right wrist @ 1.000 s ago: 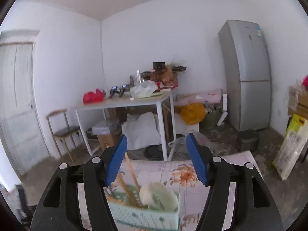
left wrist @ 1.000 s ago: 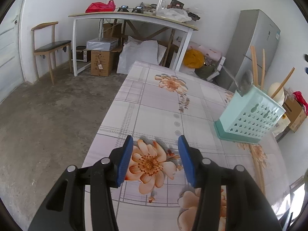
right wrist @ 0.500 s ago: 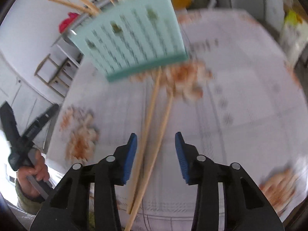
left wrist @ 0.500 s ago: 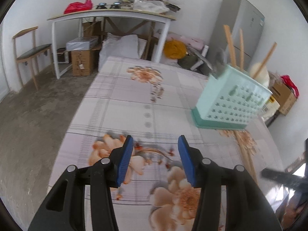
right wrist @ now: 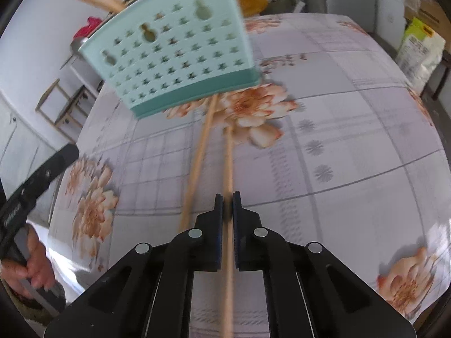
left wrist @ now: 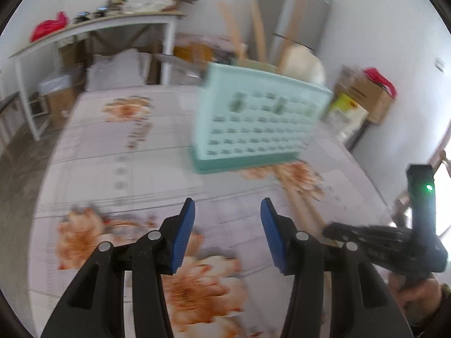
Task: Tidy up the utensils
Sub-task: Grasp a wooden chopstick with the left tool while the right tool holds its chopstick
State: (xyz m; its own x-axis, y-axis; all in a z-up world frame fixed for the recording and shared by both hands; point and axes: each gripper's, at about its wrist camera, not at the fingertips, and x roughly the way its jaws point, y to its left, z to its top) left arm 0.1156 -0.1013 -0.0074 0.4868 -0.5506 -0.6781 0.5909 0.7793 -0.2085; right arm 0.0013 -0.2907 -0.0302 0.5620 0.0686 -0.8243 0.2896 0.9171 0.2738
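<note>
Clamping one wooden chopstick (right wrist: 229, 157) on the tablecloth (right wrist: 352, 129), right gripper (right wrist: 227, 197) pinches it; 2nd chopstick (right wrist: 197, 157) lies beside, both not yet in teal utensil basket (right wrist: 174, 56), w/ several utensils already inside. Left gripper (left wrist: 227, 211) parted, empty.

Mint-green utensil basket (right wrist: 174, 53) with a darker teal base and little cut-out holes sits on a pale checked tablecloth (right wrist: 338, 146) with orange-and-cream flowers, light tan wooden chopsticks (right wrist: 229, 157) lie on it, and both black grippers have blue pads (left wrist: 184, 233).
</note>
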